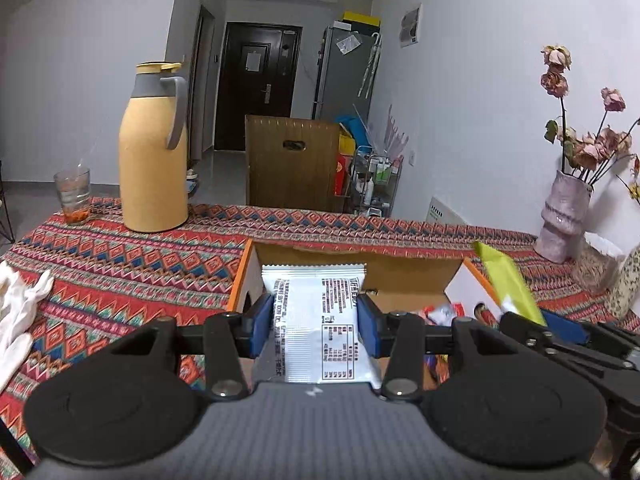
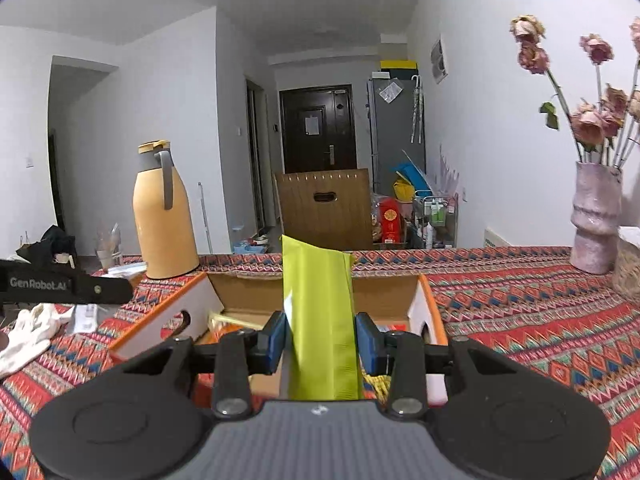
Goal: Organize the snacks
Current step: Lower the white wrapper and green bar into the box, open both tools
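While each claw grips one packet, left claw white packet, right claw green packet.

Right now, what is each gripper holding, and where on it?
The left gripper pinches a white snack packet across its middle, by its two long edges. The right gripper pinches a green packet the same way, below its middle.

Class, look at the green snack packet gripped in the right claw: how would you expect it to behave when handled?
The green packet stands upright above the right claw without drooping, so it is probably fairly stiff. It is thin and flat, so likely light. Its smooth, glossy film may be slippery between the pads.
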`<state>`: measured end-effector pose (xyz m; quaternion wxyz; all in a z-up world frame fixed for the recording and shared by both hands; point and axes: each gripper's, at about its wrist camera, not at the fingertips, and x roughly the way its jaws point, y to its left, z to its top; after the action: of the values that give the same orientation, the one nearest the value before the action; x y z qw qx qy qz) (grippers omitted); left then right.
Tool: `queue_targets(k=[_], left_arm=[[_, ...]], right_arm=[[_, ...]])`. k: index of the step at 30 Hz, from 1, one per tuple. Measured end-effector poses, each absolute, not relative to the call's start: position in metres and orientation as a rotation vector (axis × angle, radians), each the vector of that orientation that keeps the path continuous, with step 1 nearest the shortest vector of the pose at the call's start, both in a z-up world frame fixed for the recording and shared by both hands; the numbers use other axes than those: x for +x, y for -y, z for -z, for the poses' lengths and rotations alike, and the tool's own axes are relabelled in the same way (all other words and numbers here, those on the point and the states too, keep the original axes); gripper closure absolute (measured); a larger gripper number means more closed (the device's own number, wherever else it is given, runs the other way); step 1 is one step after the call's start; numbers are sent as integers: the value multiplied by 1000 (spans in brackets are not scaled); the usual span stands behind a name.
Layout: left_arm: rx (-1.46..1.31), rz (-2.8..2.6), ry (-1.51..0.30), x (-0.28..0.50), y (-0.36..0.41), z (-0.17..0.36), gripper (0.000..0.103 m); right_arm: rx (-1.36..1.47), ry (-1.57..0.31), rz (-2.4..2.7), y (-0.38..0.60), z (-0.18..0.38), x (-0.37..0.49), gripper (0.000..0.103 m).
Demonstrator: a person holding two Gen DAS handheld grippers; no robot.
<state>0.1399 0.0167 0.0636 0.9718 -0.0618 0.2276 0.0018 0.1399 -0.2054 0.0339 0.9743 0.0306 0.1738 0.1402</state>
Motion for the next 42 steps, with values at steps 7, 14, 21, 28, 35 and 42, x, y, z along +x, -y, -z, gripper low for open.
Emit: queue_targets(k=[7,14,21,28,35,42], left_arm=[[-154,-24,-492,189,-9,-56,57],[-153,-46,-555,219,-12,-20,57],[-161,-56,-593,224,-16,-7,57],[-170,-62,-588,222,-17,-7,53],[-195,-85,-528,209,-22,-17,0],[-224,-100,-521,205,-25,-19,0]], right_arm=[[81,-402,-266,186,-28,196,66],[91,-439,-239,182,-2,221,67],[79,-477,-221,178,6,228,66],[72,-499,-212,179,11,229,63],[100,-469,-191,188,7,220,7],[119,-474,-162,194,7,222,0]])
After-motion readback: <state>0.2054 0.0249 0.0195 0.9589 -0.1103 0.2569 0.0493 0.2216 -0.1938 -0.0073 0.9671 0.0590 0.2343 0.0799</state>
